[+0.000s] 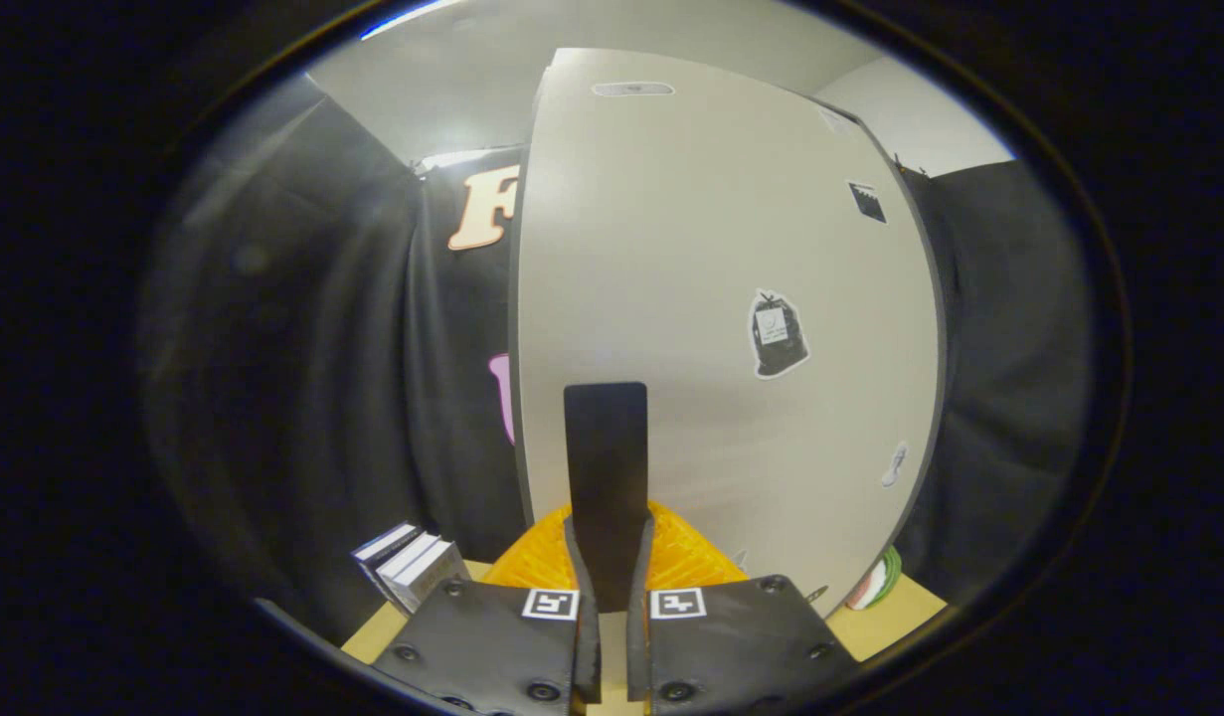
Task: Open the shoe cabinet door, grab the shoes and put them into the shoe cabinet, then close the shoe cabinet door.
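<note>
While the 2 fingers (pixel 584 597) sit pressed close, I see a dark flat strap or tongue (pixel 606 467) rising from between them, so the gripper (pixel 612 587) is pinching that piece. I cannot tell for sure whether it belongs to a shoe. Just beyond the tips lies an orange ribbed thing (pixel 686 557), touching the foot of the cabinet (pixel 711 298). The cabinet door stands flat and pale straight ahead, with a dark sticker (pixel 777 334) on its right half and a smaller one (pixel 867 201) higher up. Its left edge runs clean from top to table, with open room beside it against the cloth. A stack of small boxes (pixel 411 563) sits on the table (pixel 885 612), left of the fingers. The door's right edge nears a striped object (pixel 878 583).
</note>
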Tool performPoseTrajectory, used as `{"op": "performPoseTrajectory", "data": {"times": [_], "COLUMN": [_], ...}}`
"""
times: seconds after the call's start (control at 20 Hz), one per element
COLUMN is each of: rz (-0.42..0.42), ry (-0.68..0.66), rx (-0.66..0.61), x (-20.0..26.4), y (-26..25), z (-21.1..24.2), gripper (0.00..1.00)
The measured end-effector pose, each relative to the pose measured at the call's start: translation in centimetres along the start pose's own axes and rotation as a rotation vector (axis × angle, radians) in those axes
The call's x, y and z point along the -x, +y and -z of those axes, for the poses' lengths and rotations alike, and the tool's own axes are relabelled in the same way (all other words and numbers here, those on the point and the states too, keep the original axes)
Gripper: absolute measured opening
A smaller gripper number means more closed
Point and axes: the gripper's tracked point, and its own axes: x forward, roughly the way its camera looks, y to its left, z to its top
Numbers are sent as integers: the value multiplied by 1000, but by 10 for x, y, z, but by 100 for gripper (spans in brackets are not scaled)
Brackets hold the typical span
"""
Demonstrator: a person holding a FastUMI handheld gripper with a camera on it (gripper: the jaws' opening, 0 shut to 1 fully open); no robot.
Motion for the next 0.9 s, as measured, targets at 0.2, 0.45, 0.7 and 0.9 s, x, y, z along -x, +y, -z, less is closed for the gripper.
{"op": "performPoseTrajectory", "data": {"times": [0.2,0.45,0.7,0.9], "rz": [-48,-105,-123,-123], "ry": [9,17,18,20], "rx": [-7,-3,28,50], "x": [41,94,135,160], "y": [-16,-49,-88,-118], "z": [0,-1,-2,-3], "gripper": [12,12,12,11]}}
